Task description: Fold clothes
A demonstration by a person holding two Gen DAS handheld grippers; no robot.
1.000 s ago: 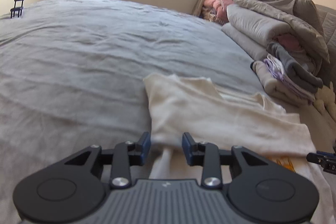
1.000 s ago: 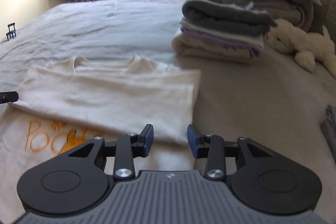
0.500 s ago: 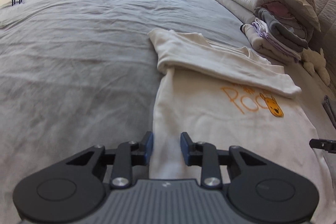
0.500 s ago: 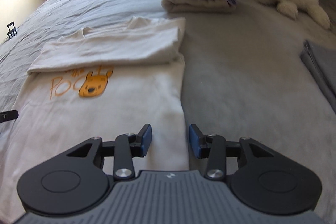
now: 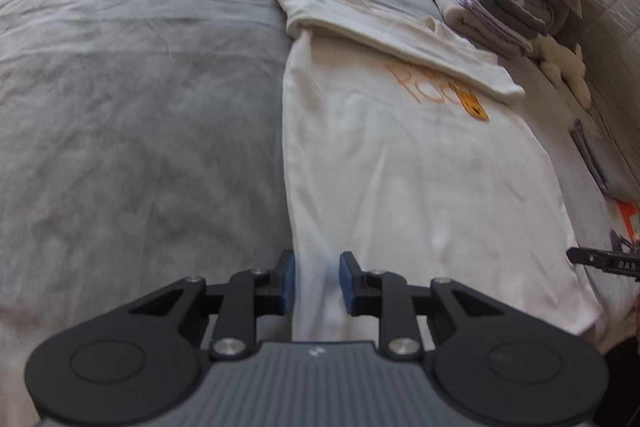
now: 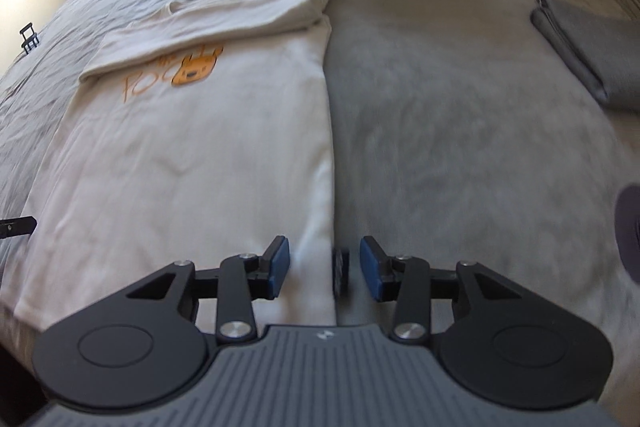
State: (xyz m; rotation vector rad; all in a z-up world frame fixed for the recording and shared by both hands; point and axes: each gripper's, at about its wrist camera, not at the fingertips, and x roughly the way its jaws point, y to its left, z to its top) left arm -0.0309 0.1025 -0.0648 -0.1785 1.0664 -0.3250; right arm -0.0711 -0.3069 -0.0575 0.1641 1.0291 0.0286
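A cream T-shirt [image 6: 208, 155] lies flat on a grey bed [image 6: 460, 131], its collar end already folded down over the chest print, so the fold looks partway done. The left gripper [image 5: 316, 283] and right gripper [image 6: 324, 273] sit at the hem's two corners, jaws parted, holding nothing; next they would need to close on the hem.
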